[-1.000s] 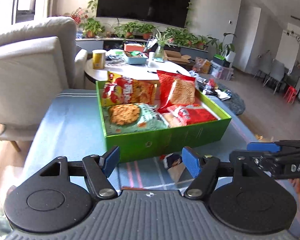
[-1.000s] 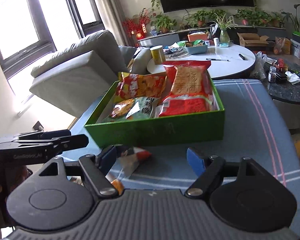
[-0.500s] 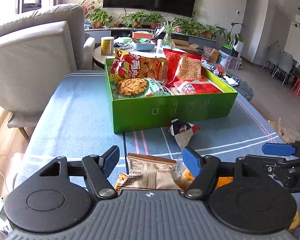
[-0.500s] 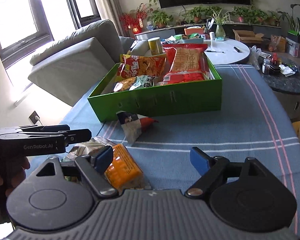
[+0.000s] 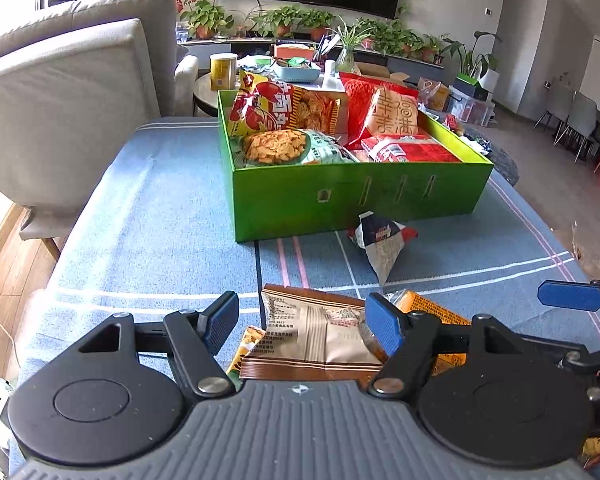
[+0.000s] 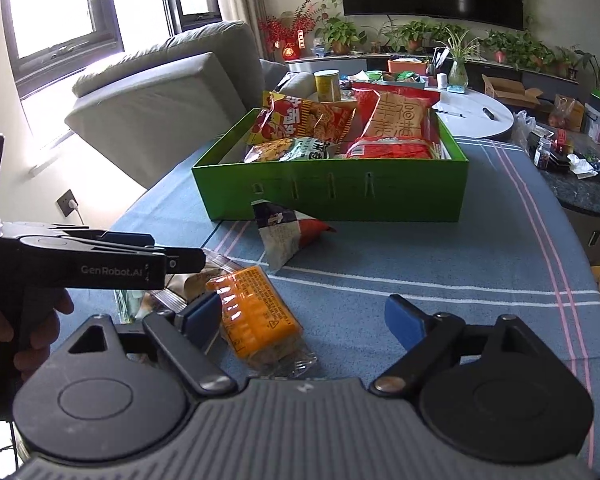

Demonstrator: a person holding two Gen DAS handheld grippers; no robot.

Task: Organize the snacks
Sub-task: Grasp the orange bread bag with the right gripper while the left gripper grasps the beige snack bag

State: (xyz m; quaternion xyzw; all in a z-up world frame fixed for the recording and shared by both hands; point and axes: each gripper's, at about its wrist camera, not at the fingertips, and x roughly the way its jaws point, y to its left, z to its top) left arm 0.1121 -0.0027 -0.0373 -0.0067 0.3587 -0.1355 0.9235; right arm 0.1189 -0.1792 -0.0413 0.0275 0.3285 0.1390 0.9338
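Note:
A green box (image 5: 340, 200) on the blue striped tablecloth holds several snack bags. In front of it lies a triangular packet (image 5: 380, 240) (image 6: 284, 236). Nearer me lie a brown packet (image 5: 316, 336) and an orange packet (image 6: 256, 316) (image 5: 432, 312). My left gripper (image 5: 302, 320) hangs open over the brown packet, which shows between its fingers; the pads do not press on it. My right gripper (image 6: 304, 316) has its jaws opening, with the orange packet lying between them beside the left pad, not gripped. The left gripper (image 6: 180, 256) reaches in from the left of the right wrist view.
A grey armchair (image 5: 60, 92) stands left of the table. Behind the box a round white table (image 6: 476, 116) carries a yellow can (image 5: 223, 70) and clutter. A low dark table (image 6: 580, 184) sits to the right. Bare cloth (image 6: 460, 264) lies right of the packets.
Both grippers have drawn back from the green box and sunk toward the near table edge, bringing the brown and orange packets into view. The right jaws have widened.

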